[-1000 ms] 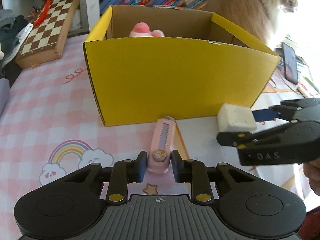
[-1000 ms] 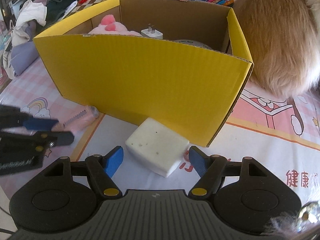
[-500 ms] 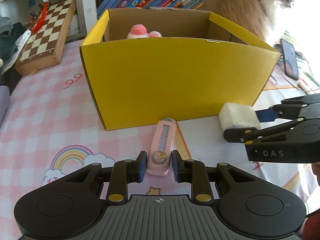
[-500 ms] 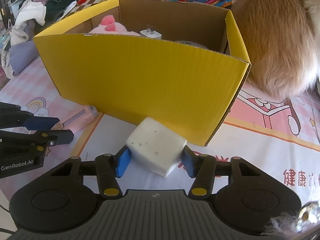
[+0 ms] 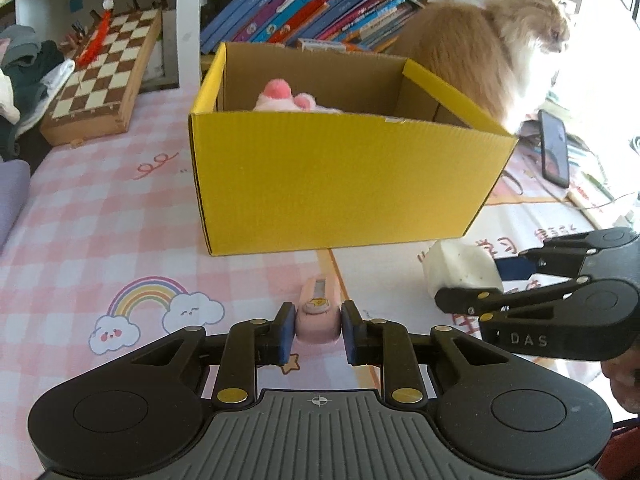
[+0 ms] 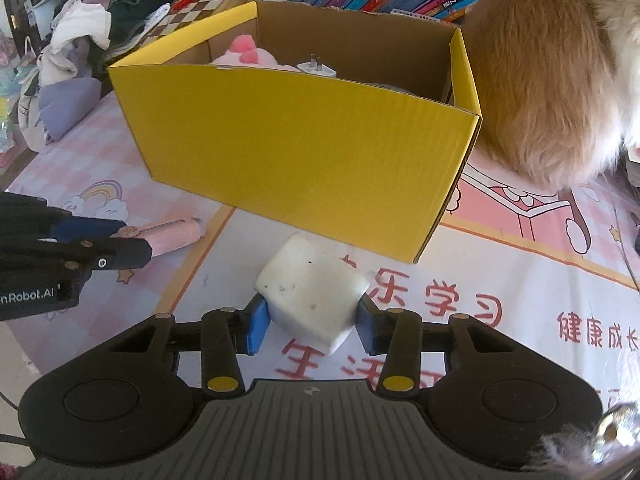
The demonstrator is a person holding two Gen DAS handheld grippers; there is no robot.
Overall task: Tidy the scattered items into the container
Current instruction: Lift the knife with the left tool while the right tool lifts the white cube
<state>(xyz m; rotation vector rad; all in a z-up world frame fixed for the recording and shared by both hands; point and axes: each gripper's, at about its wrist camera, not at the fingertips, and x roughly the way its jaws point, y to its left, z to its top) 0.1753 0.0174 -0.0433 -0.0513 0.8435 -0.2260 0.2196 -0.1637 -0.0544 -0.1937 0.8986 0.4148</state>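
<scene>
A yellow cardboard box (image 5: 344, 184) stands on the mat; it also shows in the right wrist view (image 6: 296, 156). Inside it lie a pink plush toy (image 5: 286, 98) and a white plug adapter (image 6: 316, 68). My left gripper (image 5: 315, 330) is shut on a pink utility knife (image 5: 318, 314), held lifted in front of the box; the knife also shows in the right wrist view (image 6: 172, 236). My right gripper (image 6: 311, 322) is shut on a white foam block (image 6: 312, 286), raised off the mat; the block also shows in the left wrist view (image 5: 460, 272).
An orange cat (image 5: 492, 52) sits right behind the box's right end (image 6: 548, 76). A chessboard (image 5: 104, 84) lies at the back left, books (image 5: 312, 12) behind the box, a phone (image 5: 554, 152) at the right, clothes (image 6: 80, 40) at the far left.
My right gripper closed on the white block and lifted it. My left gripper lifted the pink knife and drew back from the box.
</scene>
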